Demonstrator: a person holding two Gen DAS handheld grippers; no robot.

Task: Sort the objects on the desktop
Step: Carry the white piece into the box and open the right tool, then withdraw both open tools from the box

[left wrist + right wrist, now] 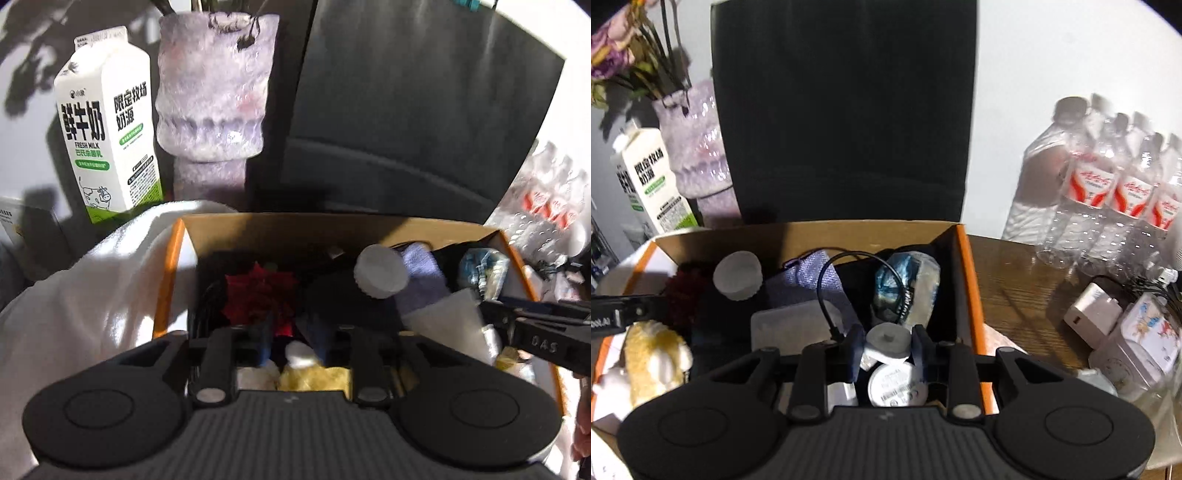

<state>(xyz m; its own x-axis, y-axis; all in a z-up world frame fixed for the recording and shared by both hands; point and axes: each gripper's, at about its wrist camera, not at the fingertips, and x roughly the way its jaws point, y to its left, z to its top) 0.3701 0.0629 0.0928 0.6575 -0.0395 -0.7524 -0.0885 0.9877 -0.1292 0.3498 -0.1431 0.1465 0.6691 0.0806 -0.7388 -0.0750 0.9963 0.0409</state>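
An open cardboard box [177, 258] with an orange rim [967, 280] lies under both grippers. It holds a red flower [262, 295], a white ribbed cap [738, 275], a lilac cloth [812, 273], a black cable [827, 291] and a clear case [790, 325]. My left gripper [293, 349] hangs over the box's near left corner. A yellow and white plush toy [653, 354] lies beneath it, its white tip [299, 354] between the fingers with a gap on the left. My right gripper [888, 349] is shut on a small white round container [888, 339].
A milk carton [107, 125] and a purple vase [214, 96] stand behind the box, beside a black panel [842, 110]. A white towel [92, 295] lies left of it. On the wooden table [1015, 280] to the right are water bottles [1108, 184], a white charger [1089, 314] and a tin [1145, 339].
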